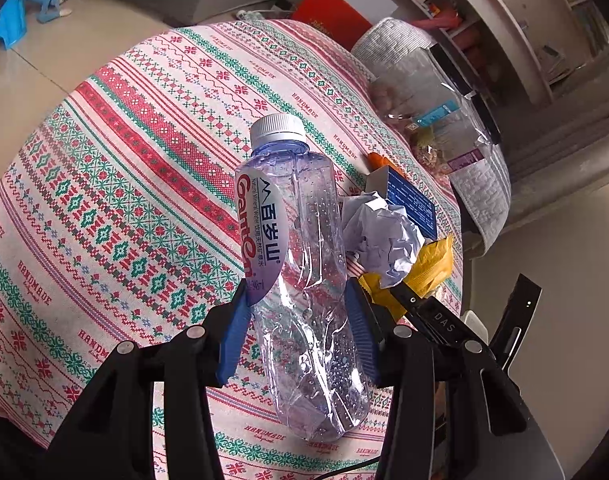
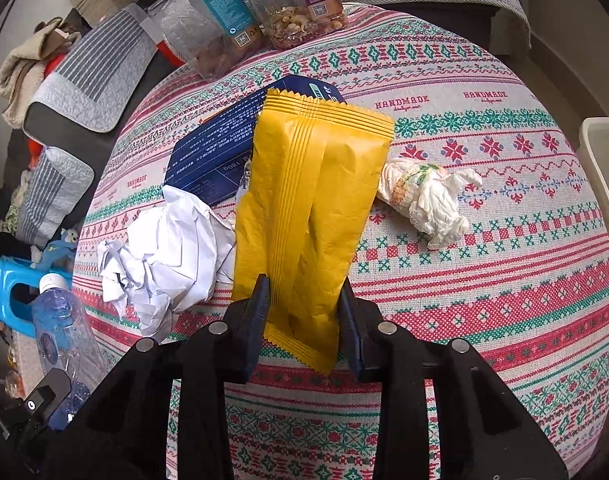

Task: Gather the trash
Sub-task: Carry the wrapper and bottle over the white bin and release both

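My left gripper is shut on a crushed clear plastic water bottle with a white cap, held above the patterned tablecloth. My right gripper is shut on a yellow snack wrapper, which also shows in the left wrist view. A crumpled white paper ball lies left of the wrapper, also in the left wrist view. A dark blue box lies behind it. A crumpled tissue lies on the cloth to the right. The bottle shows at the lower left of the right wrist view.
Clear snack jars stand at the table's far edge. A grey striped sofa cushion lies beyond. A blue stool stands on the floor at left. A white bin edge is at the right.
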`<move>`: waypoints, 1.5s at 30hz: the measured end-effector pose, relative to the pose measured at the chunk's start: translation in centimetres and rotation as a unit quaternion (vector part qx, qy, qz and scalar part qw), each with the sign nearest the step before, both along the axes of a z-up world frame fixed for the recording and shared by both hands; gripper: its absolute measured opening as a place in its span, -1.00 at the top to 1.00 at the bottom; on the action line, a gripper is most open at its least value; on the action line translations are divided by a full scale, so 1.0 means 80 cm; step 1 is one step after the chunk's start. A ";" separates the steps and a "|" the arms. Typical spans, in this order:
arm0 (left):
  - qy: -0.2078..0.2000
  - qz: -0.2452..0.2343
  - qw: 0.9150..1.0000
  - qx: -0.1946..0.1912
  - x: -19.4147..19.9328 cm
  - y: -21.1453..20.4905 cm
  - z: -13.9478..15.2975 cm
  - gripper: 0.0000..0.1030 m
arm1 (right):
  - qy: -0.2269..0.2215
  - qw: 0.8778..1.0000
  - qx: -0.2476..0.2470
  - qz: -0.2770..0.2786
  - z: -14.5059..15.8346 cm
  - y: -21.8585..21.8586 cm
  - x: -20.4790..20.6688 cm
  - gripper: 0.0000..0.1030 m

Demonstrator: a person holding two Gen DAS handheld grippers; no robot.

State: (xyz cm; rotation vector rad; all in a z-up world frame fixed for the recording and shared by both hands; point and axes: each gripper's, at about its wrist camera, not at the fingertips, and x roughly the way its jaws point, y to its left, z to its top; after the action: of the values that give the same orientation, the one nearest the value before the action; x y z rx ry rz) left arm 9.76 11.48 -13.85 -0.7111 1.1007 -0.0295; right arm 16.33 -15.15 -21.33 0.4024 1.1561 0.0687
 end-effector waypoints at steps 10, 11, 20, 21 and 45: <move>-0.016 -0.004 1.000 -0.007 0.001 -0.012 0.019 0.09 | -0.023 0.999 0.008 0.020 0.048 -0.015 -0.029 0.78; -0.018 -0.005 1.000 -0.008 0.001 -0.015 0.021 0.09 | -0.025 0.999 0.008 0.024 0.053 -0.017 -0.033 0.78; -0.053 -0.031 0.998 0.010 0.002 -0.060 0.055 0.09 | -0.057 0.998 0.000 0.033 0.114 -0.065 -0.081 0.78; -0.058 -0.037 0.998 0.011 0.002 -0.067 0.059 0.09 | -0.061 0.998 -0.002 0.031 0.121 -0.073 -0.087 0.78; -0.129 -0.203 0.969 0.055 -0.002 -0.292 0.079 0.09 | -0.108 0.993 0.004 -0.054 0.172 -0.260 -0.166 0.78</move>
State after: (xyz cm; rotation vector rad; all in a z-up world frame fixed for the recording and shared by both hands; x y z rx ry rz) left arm 9.59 -11.86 -7.55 -0.3606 0.9733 -0.3975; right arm 3.02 -35.98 -7.61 0.4527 0.9198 0.0207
